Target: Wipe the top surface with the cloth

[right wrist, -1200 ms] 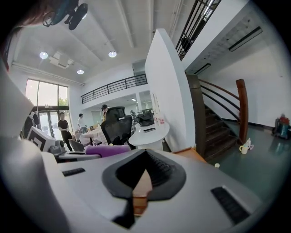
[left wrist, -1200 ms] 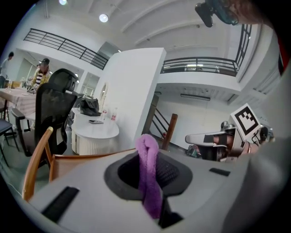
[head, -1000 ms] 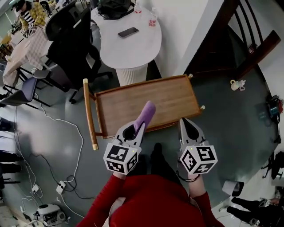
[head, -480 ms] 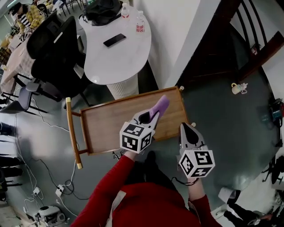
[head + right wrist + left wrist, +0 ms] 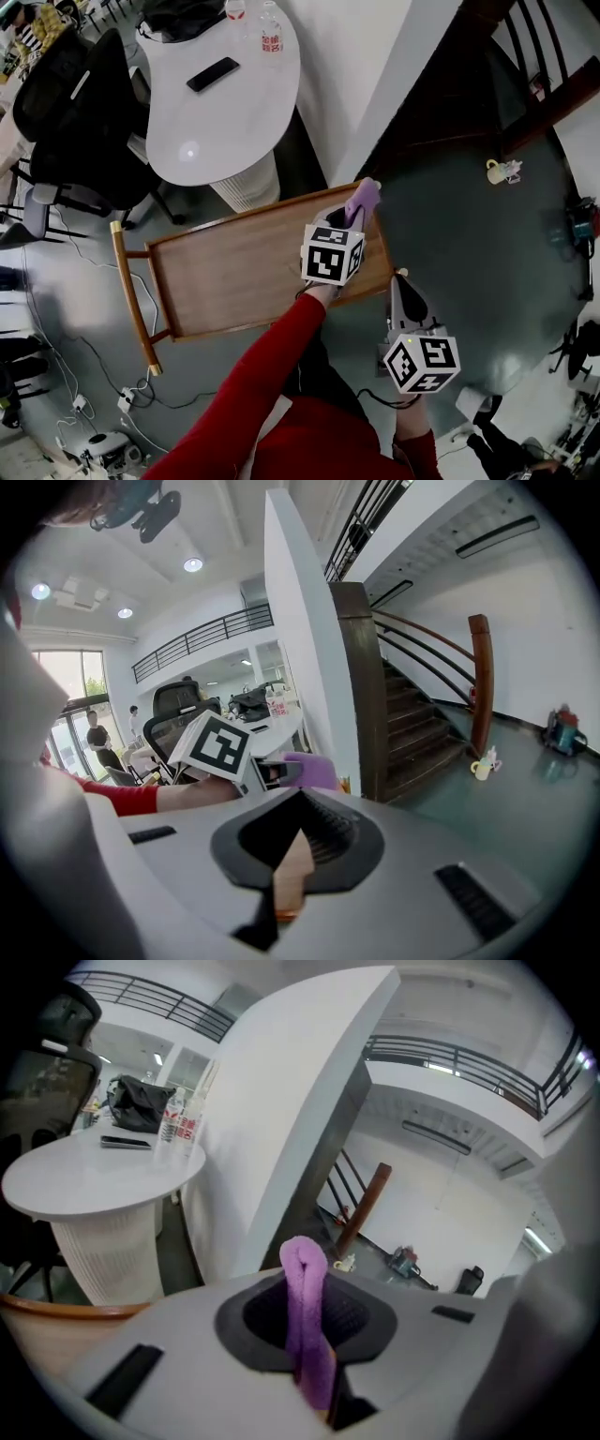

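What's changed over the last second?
The left gripper, still shut on the purple cloth, swept it across the wooden cart top away from the person, to its far right corner. The right gripper stayed shut and empty off the near right corner.

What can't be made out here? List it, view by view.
- Head view: the left claw and its marker cube cover where the purple cloth meets the wooden top; contact unclear.
- Left gripper view: the claw's own body hides nearly all of the wooden top.
- Head view: the bottles' labels are too small to read.
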`<move>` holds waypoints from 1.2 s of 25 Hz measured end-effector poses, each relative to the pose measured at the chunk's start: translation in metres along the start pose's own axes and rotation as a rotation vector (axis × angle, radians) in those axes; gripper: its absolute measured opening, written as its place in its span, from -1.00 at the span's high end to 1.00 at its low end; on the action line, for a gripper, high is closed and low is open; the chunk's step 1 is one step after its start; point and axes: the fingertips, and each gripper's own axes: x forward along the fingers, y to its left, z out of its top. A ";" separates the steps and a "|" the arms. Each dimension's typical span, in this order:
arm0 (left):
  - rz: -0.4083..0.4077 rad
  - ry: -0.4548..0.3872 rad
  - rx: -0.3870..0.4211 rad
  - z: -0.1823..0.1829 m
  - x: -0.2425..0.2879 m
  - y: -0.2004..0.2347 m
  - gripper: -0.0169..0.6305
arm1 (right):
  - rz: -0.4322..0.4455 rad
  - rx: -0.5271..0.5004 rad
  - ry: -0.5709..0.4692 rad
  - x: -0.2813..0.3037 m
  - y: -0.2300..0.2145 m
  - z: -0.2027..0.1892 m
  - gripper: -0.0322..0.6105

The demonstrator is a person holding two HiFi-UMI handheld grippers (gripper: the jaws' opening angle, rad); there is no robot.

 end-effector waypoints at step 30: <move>0.359 0.173 -0.081 -0.081 -0.098 0.162 0.80 | 0.089 0.003 0.115 0.038 0.035 -0.018 0.89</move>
